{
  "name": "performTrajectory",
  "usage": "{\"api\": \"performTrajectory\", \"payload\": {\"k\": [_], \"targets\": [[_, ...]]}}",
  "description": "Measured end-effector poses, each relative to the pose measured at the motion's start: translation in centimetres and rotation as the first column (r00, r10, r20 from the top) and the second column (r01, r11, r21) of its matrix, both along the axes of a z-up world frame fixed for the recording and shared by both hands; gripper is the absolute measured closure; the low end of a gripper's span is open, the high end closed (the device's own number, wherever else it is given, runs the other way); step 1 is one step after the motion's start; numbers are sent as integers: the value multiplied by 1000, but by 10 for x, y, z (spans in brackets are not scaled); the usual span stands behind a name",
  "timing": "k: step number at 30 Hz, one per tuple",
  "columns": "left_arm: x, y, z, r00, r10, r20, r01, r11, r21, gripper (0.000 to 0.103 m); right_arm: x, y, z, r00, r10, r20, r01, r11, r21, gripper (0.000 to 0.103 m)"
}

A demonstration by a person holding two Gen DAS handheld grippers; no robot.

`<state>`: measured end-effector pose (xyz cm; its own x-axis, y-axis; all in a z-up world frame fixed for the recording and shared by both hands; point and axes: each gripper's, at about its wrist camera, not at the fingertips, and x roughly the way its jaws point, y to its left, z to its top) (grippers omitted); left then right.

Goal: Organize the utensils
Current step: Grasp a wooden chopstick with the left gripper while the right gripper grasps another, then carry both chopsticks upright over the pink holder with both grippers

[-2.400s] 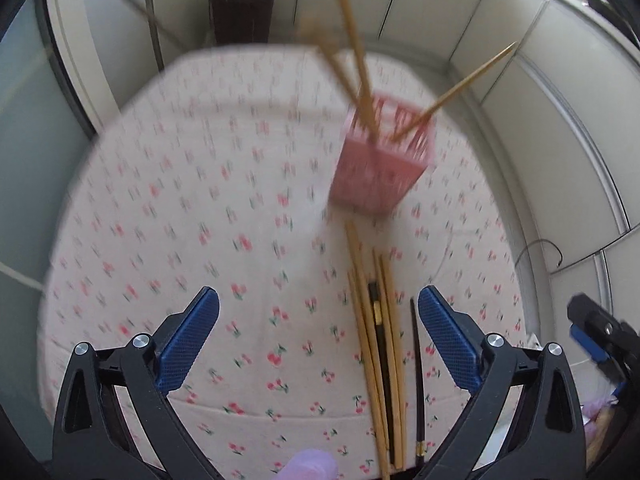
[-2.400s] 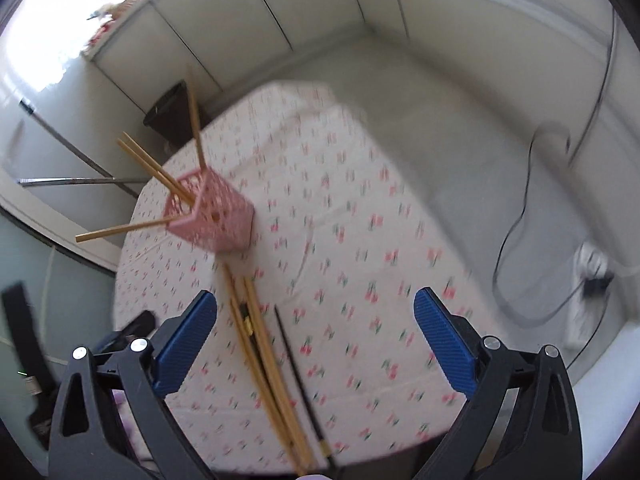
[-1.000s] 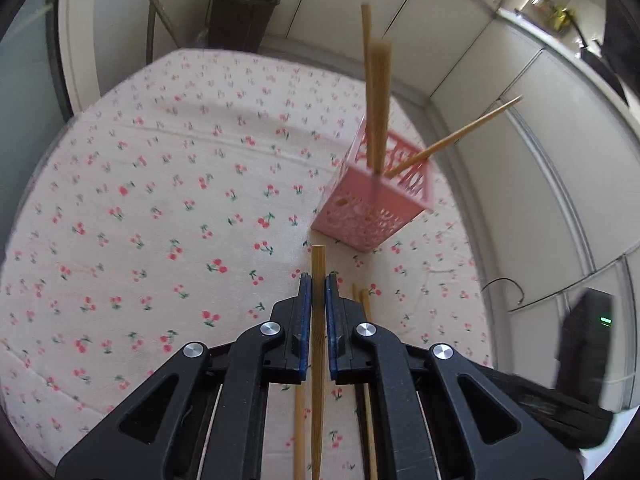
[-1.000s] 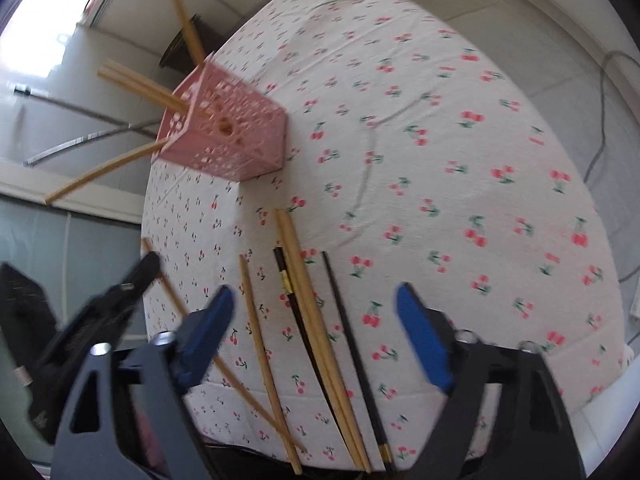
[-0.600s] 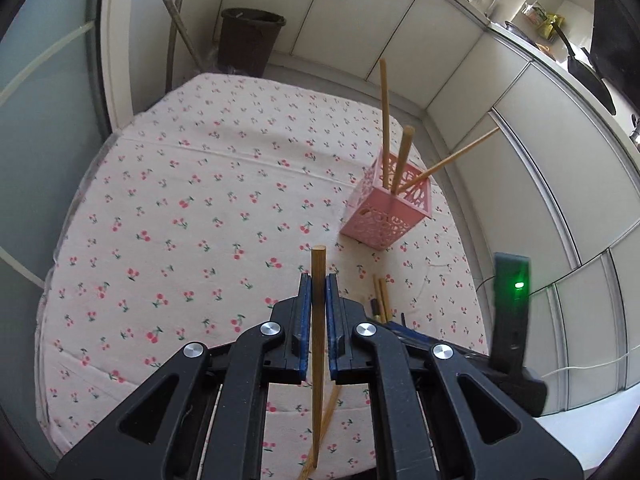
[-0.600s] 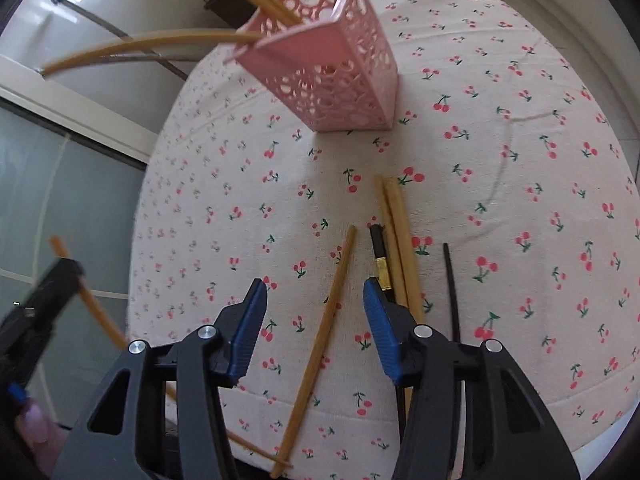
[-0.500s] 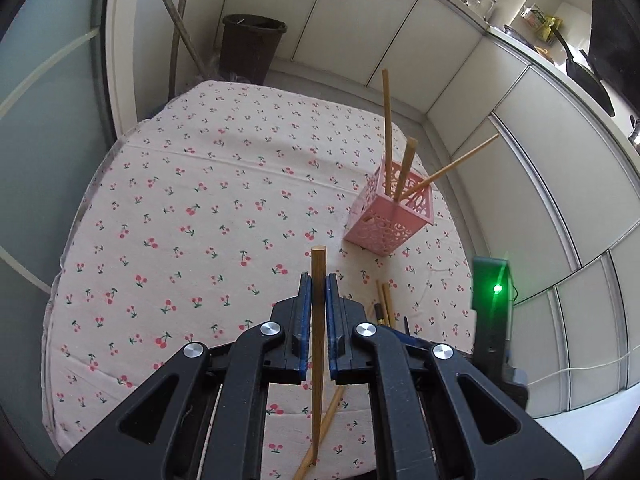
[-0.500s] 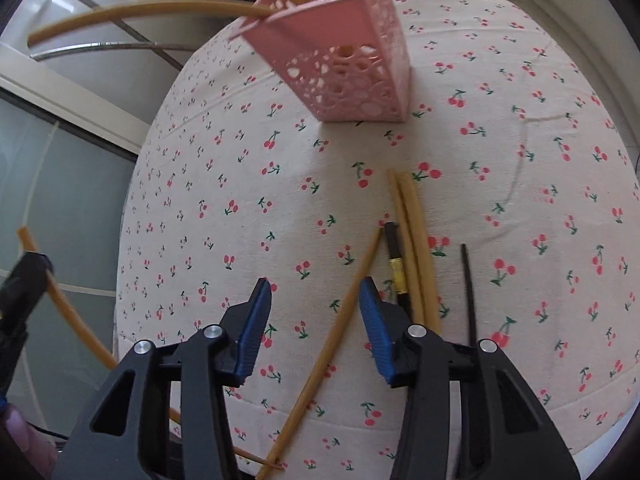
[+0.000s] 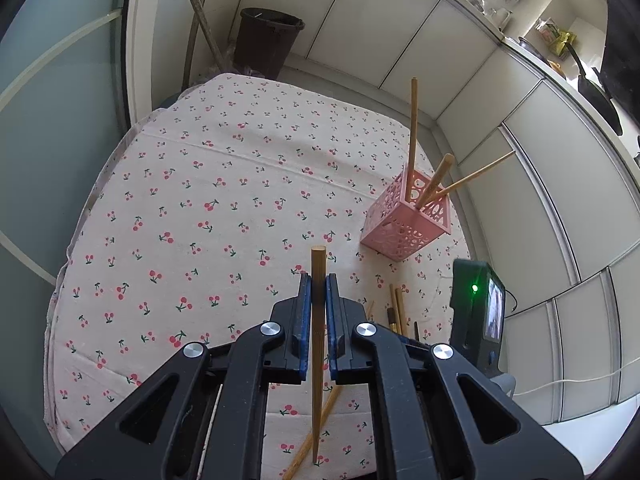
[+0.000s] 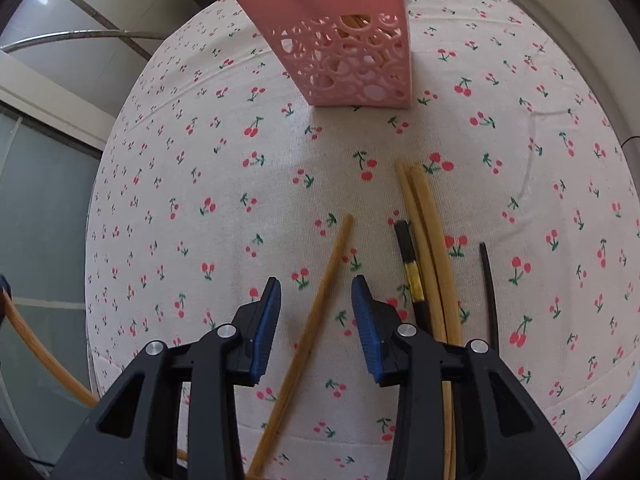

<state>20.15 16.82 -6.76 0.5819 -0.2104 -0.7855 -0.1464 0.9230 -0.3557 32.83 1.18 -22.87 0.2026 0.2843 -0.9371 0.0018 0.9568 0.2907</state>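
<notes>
Chopsticks numbered three upright in the pink holder [image 9: 408, 224], far ahead of the left tool [image 9: 319, 304], which was clamped on one wooden chopstick [image 9: 318, 360] running along its fingers. Only the right view showed the right tool [image 10: 316, 312] closing, not yet touching a loose wooden chopstick [image 10: 320, 300] lying lengthwise between its pads on the surface [image 10: 200, 160], with two wooden and two black ones beside it.
</notes>
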Motion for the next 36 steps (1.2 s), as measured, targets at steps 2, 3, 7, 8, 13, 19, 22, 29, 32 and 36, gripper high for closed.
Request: {"api": "performTrajectory", "payload": {"k": [2,3,7,8,13,19,22,29,32,36], "targets": [[0,-1,0,1000,0,0,0,1000,10,97,5,7,1,1000,5,28,-4,999,-43,66],[0,-2,0,1000,1,-1,-1,1000,16,97,6,12,1,999,11,43,-7,997,-75,71],[0,-1,-3,1000,8,-8,-7,1000,19,96,6,15,0,996,14,84,-4,992,-123,95],[0,-1,-3,1000,7,-7,-7,1000,17,96,6,10,0,996,3,87,3,997,-77,96],[-7,-4,9,999,-21,50,20,1000,13,96,-5,-8,21,988,-21,156,20,1000,9,96],[-34,-13,49,981,-63,185,59,998,23,97,-38,-36,82,936,-60,347,52,998,32,96],[-54,-17,67,966,-73,247,70,997,21,97,-58,-61,105,905,-76,419,68,997,33,96],[-63,-30,85,953,-68,295,63,998,25,97,-88,-93,149,851,-102,514,84,995,58,97],[-60,-37,91,951,-77,300,70,997,34,97,-95,-108,173,820,-129,557,99,992,84,98],[-59,-50,103,943,-97,318,86,995,51,97,-100,-130,202,779,-191,597,125,981,150,98]]}}
